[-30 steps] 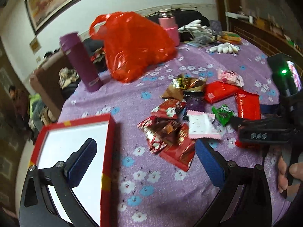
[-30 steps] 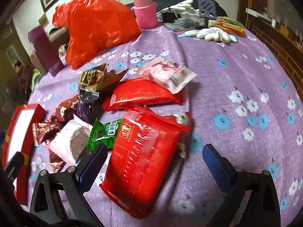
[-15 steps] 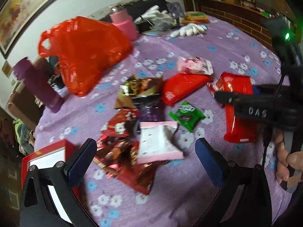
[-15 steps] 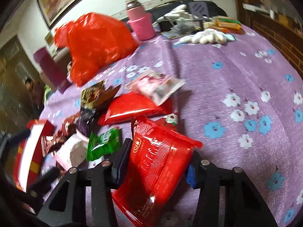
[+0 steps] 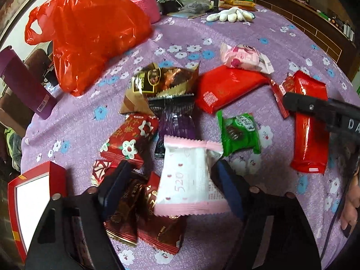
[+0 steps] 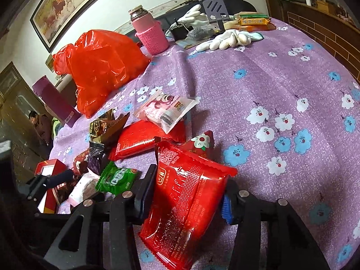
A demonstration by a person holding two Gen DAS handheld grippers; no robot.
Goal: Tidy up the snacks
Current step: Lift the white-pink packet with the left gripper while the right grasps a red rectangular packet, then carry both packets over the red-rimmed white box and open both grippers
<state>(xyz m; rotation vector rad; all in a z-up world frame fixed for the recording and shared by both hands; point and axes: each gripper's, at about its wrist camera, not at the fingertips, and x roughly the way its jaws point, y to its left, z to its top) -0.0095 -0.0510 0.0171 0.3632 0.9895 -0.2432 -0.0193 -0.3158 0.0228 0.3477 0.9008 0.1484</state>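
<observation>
Snack packets lie in a heap on the purple flowered tablecloth [image 5: 292,51]. My left gripper [image 5: 172,186] hangs low over the heap, its jaws closing. A white-and-pink packet [image 5: 186,180] and dark red packets [image 5: 126,204] lie between its pads [image 5: 117,184], with a gap still showing beside the white packet. My right gripper [image 6: 186,193] is shut on a long red packet [image 6: 191,180] and holds it tilted above the cloth. From the left wrist view that gripper [image 5: 315,110] and its red packet [image 5: 310,135] are at the right. A red box with a white inside [image 5: 33,193] stands at the left.
More packets lie around: green [image 5: 240,132], flat red [image 5: 227,87], pink [image 5: 245,59], gold-brown [image 5: 157,81], purple [image 5: 175,119]. An orange-red plastic bag [image 5: 90,40], a purple bottle [image 5: 24,83], a pink flask [image 5: 144,2] and white gloves [image 5: 231,16] stand farther back.
My left gripper swung from over the red box to the snack heap, sank, and its jaws narrowed. My right gripper shut on the long red packet and tipped it up.
</observation>
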